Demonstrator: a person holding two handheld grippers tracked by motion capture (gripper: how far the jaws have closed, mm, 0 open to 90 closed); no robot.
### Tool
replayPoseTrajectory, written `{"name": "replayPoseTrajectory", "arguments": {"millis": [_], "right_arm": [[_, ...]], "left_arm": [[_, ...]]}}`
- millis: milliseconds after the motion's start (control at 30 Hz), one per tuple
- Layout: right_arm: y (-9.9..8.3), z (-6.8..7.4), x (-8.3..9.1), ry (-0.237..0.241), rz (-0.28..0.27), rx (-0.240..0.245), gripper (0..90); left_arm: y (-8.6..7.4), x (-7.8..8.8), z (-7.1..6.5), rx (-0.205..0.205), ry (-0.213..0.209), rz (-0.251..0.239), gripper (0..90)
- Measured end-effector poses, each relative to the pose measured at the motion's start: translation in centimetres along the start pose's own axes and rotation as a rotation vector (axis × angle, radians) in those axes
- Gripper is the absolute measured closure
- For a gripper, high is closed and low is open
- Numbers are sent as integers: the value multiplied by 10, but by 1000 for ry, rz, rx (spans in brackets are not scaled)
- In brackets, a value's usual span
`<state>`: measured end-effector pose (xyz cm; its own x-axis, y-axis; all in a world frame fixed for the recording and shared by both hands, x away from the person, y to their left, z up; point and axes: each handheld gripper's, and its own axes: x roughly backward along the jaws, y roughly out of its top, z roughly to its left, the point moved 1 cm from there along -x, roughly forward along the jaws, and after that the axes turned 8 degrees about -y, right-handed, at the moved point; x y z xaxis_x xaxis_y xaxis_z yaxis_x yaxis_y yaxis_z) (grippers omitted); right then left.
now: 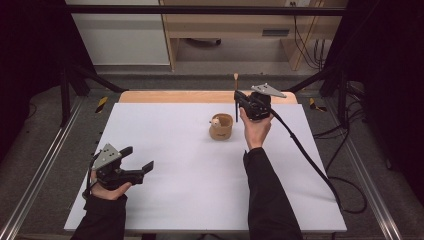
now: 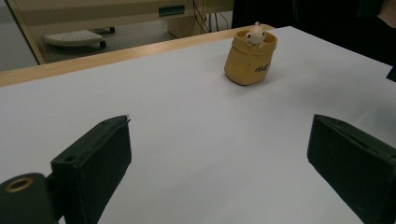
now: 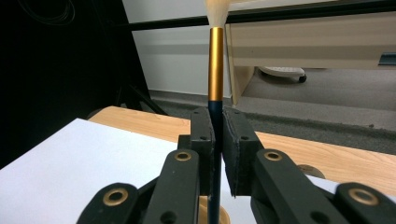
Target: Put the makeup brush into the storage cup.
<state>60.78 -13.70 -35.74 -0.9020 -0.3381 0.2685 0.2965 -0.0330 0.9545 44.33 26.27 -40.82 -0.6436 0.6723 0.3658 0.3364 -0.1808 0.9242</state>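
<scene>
Holding item one, a paintbrush (image 1: 236,95) with dark handle, gold ferrule and pale bristle tip: right gripper (image 1: 238,98), fingers (image 3: 202,140) clamped shut on the handle, brush upright, bristles uppermost, raised above the far part of the white desk (image 1: 190,170) just right of the pot. Item two, a tan pot (image 1: 221,126) with a small pale figure on its rim, upright on the desk, near the far centre, its rim partly seen directly below the brush handle in the right gripper view. Left gripper (image 1: 137,159): near left corner of the desk, fingers (image 2: 98,158) spread wide, nothing between them, well apart from the pot.
</scene>
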Motion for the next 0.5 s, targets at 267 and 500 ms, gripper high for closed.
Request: {"name": "replayPoseTrajectory", "arguments": {"millis": [267,500], "right_arm": [[-4,1,-15,-18,5,8,835],[-7,2,-24,-12,1,-15,835]], "left_arm": [[2,1,-1,0,-7,-10,60],[2,1,-2,0,-8,-11,60]]}}
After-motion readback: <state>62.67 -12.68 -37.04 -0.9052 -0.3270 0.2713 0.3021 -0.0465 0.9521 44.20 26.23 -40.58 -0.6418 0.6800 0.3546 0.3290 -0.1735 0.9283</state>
